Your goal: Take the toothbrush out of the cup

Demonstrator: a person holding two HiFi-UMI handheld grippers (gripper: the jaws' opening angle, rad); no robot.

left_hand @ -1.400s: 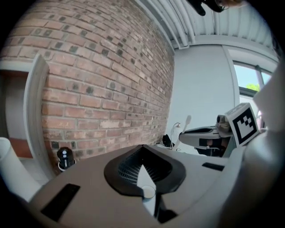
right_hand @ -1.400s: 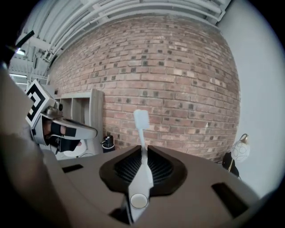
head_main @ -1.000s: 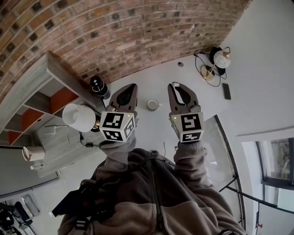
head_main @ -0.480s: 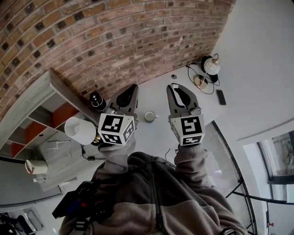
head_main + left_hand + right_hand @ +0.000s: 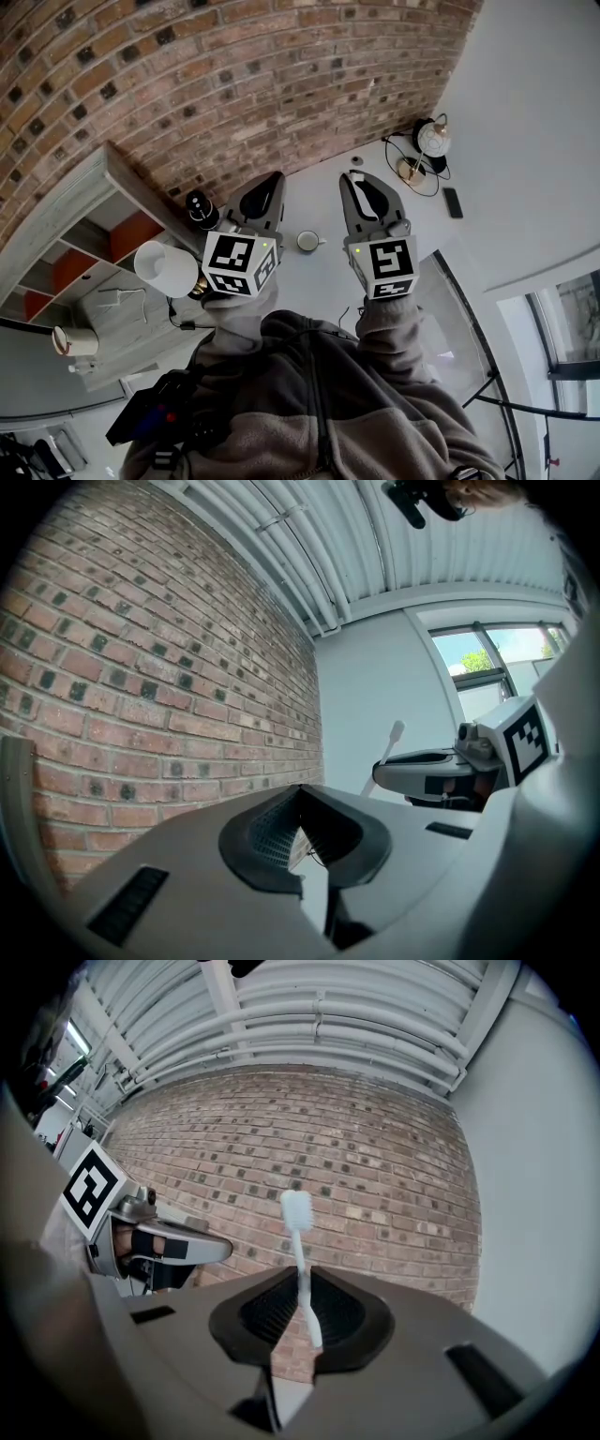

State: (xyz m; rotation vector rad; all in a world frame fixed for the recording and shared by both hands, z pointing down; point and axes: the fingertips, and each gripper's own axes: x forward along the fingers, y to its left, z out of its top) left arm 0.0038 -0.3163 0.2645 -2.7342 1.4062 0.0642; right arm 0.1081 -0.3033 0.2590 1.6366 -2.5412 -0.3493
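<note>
Pinching the white toothbrush (image 5: 298, 1241) upright between its jaws, bristles topmost, the right gripper (image 5: 300, 1283) hung above the white table (image 5: 314, 281), apart from the cup (image 5: 307, 241). Left gripper (image 5: 300, 794) sat alongside, jaws pressed together on nothing. Cup stood on the table between both grippers, near the brick wall (image 5: 234, 84).

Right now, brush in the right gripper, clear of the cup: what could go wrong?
1. The right gripper pinches only the thin handle of the toothbrush; the head stands well above the jaws, so it may pivot or slip out.
2. The cup sits on the table between both grippers; lowering either could tip it.
</note>
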